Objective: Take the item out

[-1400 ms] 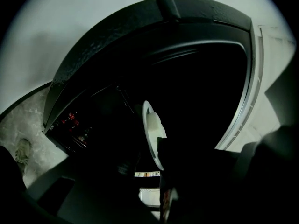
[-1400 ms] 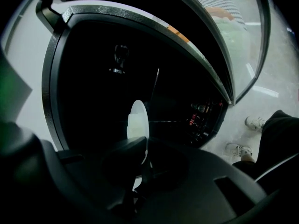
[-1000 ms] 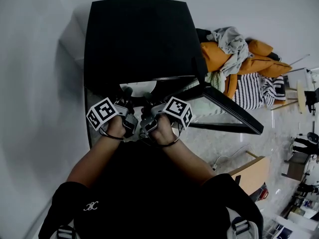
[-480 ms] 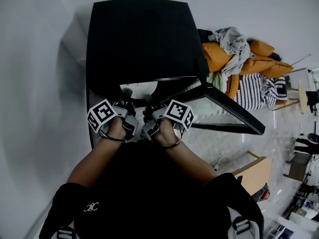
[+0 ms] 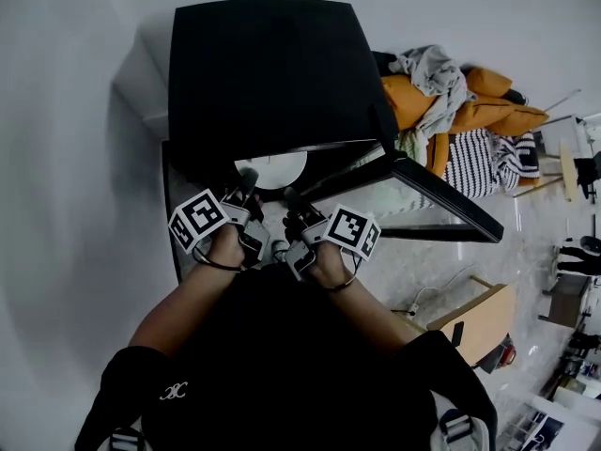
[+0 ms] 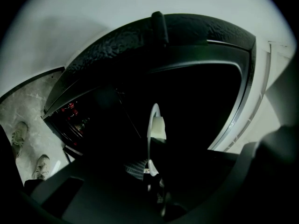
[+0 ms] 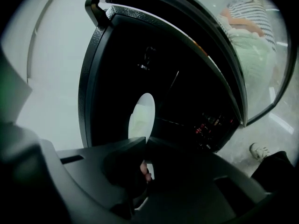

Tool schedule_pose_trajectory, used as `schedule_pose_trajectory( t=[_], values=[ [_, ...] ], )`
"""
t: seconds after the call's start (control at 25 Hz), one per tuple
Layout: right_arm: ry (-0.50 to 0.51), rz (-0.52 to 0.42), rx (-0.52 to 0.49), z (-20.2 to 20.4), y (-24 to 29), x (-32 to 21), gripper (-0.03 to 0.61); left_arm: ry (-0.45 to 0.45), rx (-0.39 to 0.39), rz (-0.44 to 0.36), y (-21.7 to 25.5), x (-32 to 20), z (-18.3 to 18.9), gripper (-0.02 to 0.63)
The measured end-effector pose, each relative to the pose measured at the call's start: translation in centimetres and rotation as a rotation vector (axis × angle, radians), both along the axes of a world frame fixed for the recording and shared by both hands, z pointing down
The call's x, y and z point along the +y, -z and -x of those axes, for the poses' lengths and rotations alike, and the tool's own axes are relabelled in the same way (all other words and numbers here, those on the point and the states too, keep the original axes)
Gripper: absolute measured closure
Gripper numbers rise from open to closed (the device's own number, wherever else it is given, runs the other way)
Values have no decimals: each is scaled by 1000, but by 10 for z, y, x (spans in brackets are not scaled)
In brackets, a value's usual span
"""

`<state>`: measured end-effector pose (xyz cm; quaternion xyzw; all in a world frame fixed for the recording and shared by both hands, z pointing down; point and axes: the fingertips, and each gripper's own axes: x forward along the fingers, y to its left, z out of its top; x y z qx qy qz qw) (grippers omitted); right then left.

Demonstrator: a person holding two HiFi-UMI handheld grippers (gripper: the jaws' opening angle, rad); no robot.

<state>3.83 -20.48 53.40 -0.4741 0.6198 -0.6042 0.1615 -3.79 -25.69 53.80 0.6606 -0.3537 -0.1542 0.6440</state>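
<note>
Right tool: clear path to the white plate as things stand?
Likely yes. The appliance door stands open, and the rim of the white plate looks pinched between the jaws of the right tool; the left tool grips it too.

Plain white wall [image 5: 75,111] fills the left and top, evenly lit, with a soft shadow on it. Floor [image 5: 423,271] is pale grey, marbled and glossy. On the right, orange cushions [image 5: 488,116] are piled up with a grey garment [image 5: 437,69] thrown over them. Black-and-white striped fabric [image 5: 479,163] sits just below. A white cable [image 5: 411,309] lies loose on the floor beside a light wooden board [image 5: 474,322]. Far right edge is cluttered with stands and small gear, too small to tell.
</note>
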Motion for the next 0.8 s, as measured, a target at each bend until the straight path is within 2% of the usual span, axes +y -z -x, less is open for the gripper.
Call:
schedule_pose_trajectory(
  t=[0.12, 0.2, 0.24, 0.44, 0.52, 0.64, 0.8],
  values=[
    [4, -47, 58, 3, 8, 7, 552, -7, 9, 13, -3, -1, 5, 597],
    [-4, -103, 178, -1, 16, 10, 554, -19, 15, 20, -4, 0, 7, 597],
    [-17, -138, 268, -5, 20, 10, 569, -26, 18, 24, -5, 1, 7, 597],
    [-71, -346, 777, -22, 51, 10, 569, -70, 27, 30, -6, 6, 11, 597],
    [-81, -391, 924, -26, 59, 11, 569, -88, 30, 31, -7, 9, 12, 597],
    [-104, -417, 1018, -30, 65, 16, 569, -122, 42, 36, -8, 17, 9, 597],
    [-135, -421, 1004, -27, 68, 25, 569, -167, 57, 38, -6, 29, 8, 597]
  ],
)
